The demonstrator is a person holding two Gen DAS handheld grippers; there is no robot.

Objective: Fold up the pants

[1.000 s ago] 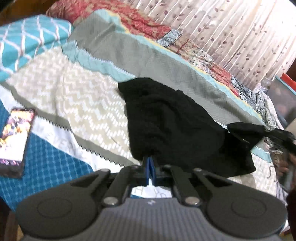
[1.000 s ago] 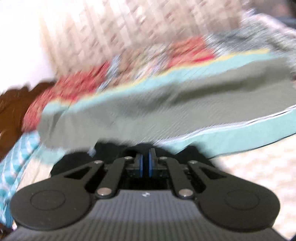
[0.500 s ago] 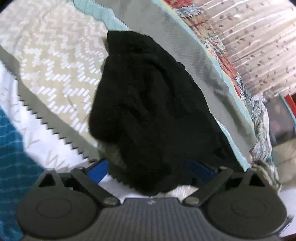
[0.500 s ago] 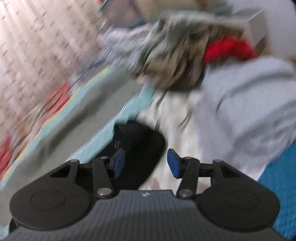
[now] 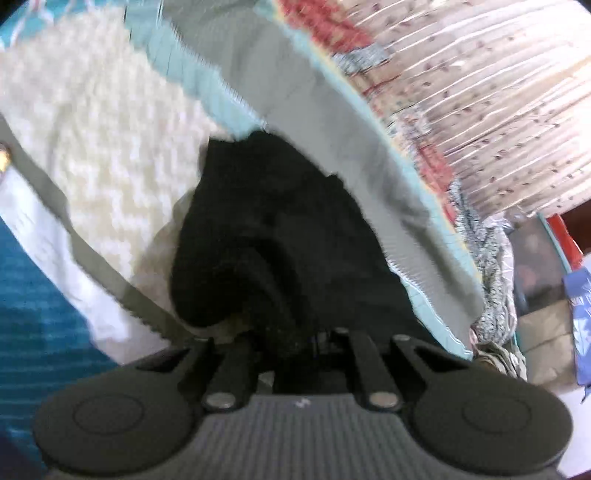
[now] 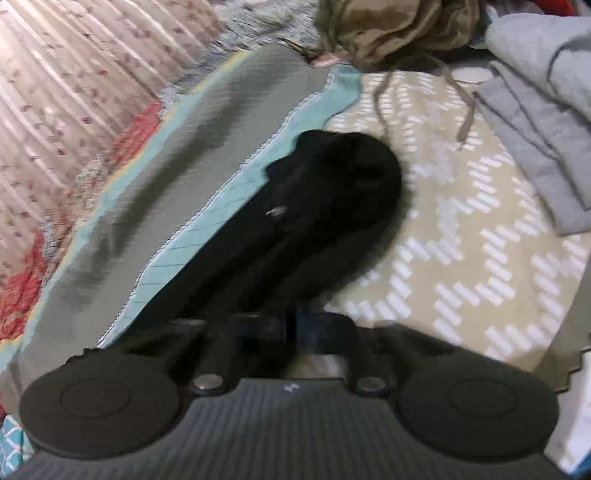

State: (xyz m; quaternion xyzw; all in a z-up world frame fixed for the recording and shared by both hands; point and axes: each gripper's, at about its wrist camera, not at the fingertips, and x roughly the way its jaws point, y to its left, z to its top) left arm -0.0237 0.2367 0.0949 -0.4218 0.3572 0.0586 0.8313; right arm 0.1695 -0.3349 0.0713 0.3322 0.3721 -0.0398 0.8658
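Note:
The black pants point(image 5: 277, 229) lie bunched on the cream zigzag bedspread point(image 5: 92, 129). In the left wrist view a rolled fold of them runs straight into my left gripper point(image 5: 314, 338), whose jaws stand together, shut on that fabric. In the right wrist view the pants point(image 6: 332, 192) stretch away as a long dark band with a rounded far end. My right gripper point(image 6: 291, 328) sits at their near end with its dark blue pads pressed together on the black cloth. The picture is blurred at both grips.
A grey and teal blanket point(image 6: 184, 166) borders the pants toward the patterned curtain point(image 5: 480, 92). Folded grey clothes point(image 6: 535, 129) and an olive garment point(image 6: 399, 26) with drawstrings lie at the far right of the bed. Bags and boxes point(image 5: 580, 314) stand off the bed's end.
Both grippers opened over the pants and have shut again on the black fabric. The right gripper swung across and down from the blanket to the pants' end. The phone has left the left view.

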